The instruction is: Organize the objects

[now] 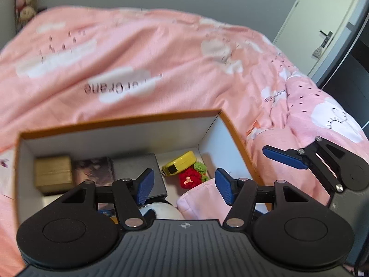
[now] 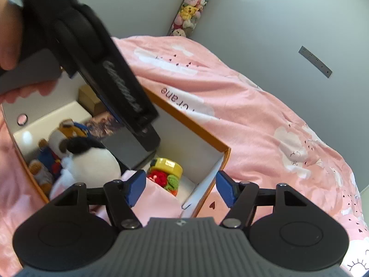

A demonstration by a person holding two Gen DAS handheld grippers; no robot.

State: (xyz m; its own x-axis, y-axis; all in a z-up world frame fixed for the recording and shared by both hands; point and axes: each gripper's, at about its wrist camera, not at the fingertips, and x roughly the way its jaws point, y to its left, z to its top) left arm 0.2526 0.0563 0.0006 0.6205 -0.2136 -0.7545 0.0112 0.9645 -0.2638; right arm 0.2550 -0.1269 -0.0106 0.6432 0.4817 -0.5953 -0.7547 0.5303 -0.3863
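Note:
An orange-edged cardboard box lies on the pink bed. Inside it are a tan box, a dark book, a yellow tape measure, a red and green crochet flower and a panda plush. A fold of pink cloth hangs over the near edge. My left gripper is open and empty above the box. My right gripper is open and empty over the box's near corner; it also shows in the left wrist view. The tape measure, flower and panda show there too.
The pink cloud-print duvet covers the bed around the box. A column of plush toys hangs on the grey wall. A white door stands at the right. Small dolls lie in the box's left end.

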